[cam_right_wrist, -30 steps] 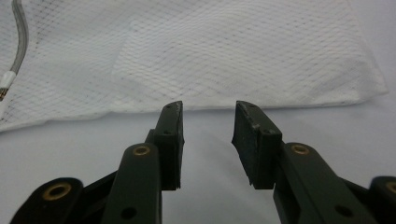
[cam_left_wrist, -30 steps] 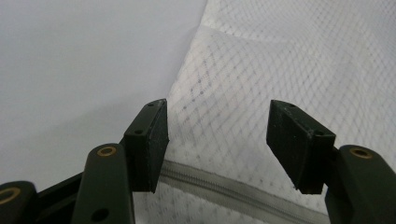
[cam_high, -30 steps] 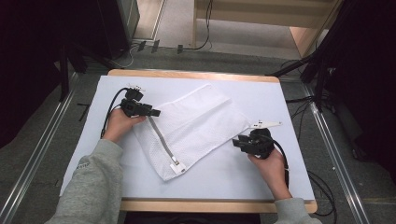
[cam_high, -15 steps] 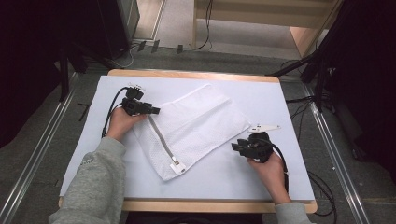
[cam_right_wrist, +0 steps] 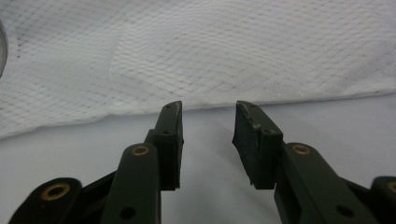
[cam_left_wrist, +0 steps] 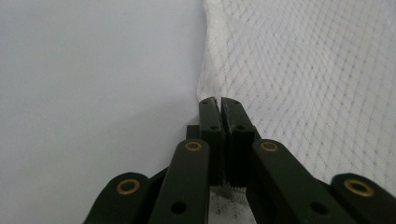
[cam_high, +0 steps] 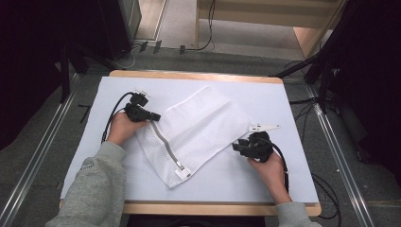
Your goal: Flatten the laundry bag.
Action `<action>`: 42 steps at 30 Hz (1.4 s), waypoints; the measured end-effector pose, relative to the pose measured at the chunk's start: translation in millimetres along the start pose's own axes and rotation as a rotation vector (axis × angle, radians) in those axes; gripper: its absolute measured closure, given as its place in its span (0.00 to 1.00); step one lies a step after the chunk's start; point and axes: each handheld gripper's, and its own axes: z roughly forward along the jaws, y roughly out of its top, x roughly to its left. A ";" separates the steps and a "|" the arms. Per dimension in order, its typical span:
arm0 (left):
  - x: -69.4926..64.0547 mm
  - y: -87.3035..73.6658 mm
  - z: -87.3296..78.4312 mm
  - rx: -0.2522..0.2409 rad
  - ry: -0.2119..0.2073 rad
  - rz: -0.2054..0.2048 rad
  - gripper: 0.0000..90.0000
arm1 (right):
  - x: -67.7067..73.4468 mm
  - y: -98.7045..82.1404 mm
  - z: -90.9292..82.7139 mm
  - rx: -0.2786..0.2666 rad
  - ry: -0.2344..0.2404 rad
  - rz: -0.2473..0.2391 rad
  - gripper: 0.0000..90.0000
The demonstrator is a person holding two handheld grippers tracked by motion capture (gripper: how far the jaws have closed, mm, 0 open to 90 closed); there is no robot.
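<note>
Left gripper (cam_high: 150, 116): its jaws have just been closing and now stand together at the near-left corner of the mesh laundry bag (cam_high: 196, 127); in the left gripper view the black pads (cam_left_wrist: 219, 114) meet right at the bag's hem, and a little mesh shows beneath them, so they seem to pinch only a thin edge of fabric.
Risk at the left grip: the bite looks shallow; I judge that a pull or lift could let the hem slide out, because so little cloth sits between the pads.
Mesh laundry bag: it lies flat and slanted across the middle of the white table top (cam_high: 283, 184), between the two hands, one corner toward the far edge.
Zipper (cam_high: 165, 144): it runs along the bag's left side, from beside the left gripper down to the pull tab (cam_high: 182, 170) near the front corner.
Risk at the zipper: if the left hand tugs sideways, the mesh may bunch against the zipper line instead of spreading, and the open weave could snag on a jaw tip.
Right gripper (cam_high: 238, 147): jaws apart, gripping nothing; the right gripper view shows the bag's edge (cam_right_wrist: 280, 95) just beyond the tips, with bare table between the pads.
Risk at the right grip: closing from here would likely catch air or skim the table; pushing forward may instead shove the loose edge away and wrinkle it.
</note>
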 end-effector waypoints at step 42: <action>-48.2 -62.4 -34.7 -0.101 -0.054 -0.100 0.99 | -29.1 42.7 40.3 0.021 -0.077 0.026 1.00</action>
